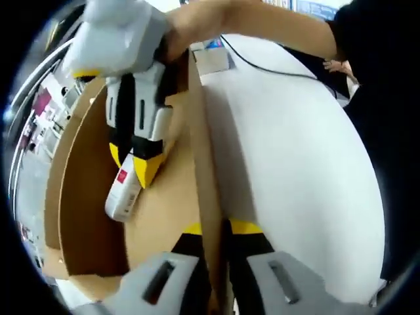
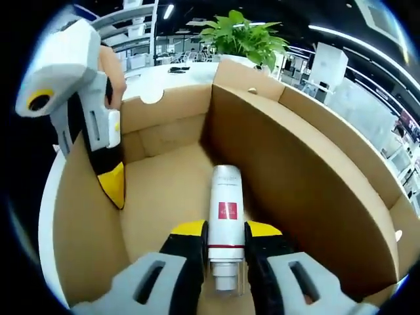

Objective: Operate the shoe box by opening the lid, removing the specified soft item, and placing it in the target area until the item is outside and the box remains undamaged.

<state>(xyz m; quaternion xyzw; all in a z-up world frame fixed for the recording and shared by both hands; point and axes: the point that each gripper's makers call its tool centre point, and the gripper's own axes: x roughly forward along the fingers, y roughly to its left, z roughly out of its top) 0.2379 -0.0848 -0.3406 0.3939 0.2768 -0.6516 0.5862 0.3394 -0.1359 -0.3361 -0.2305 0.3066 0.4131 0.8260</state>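
Note:
An open brown cardboard shoe box [image 1: 164,216] lies on a white table. My left gripper [image 1: 218,228] straddles the box's side wall [image 1: 211,184], one yellow-tipped jaw inside and one outside, shut on the wall. The right gripper [image 1: 131,164] reaches down into the box from the upper left, shut on a white tube with a red label [image 1: 123,191]. In the right gripper view the same tube [image 2: 226,210] sits lengthwise between my right gripper [image 2: 226,228] jaws, above the box floor [image 2: 164,190]. The left gripper [image 2: 113,184] stands at the left wall there.
The white table [image 1: 295,164] stretches to the right of the box, with a black cable [image 1: 262,62] across its far part. A person's arm and dark clothing border the upper right. A green plant [image 2: 246,36] and office furniture stand beyond the box's tall right side [image 2: 308,170].

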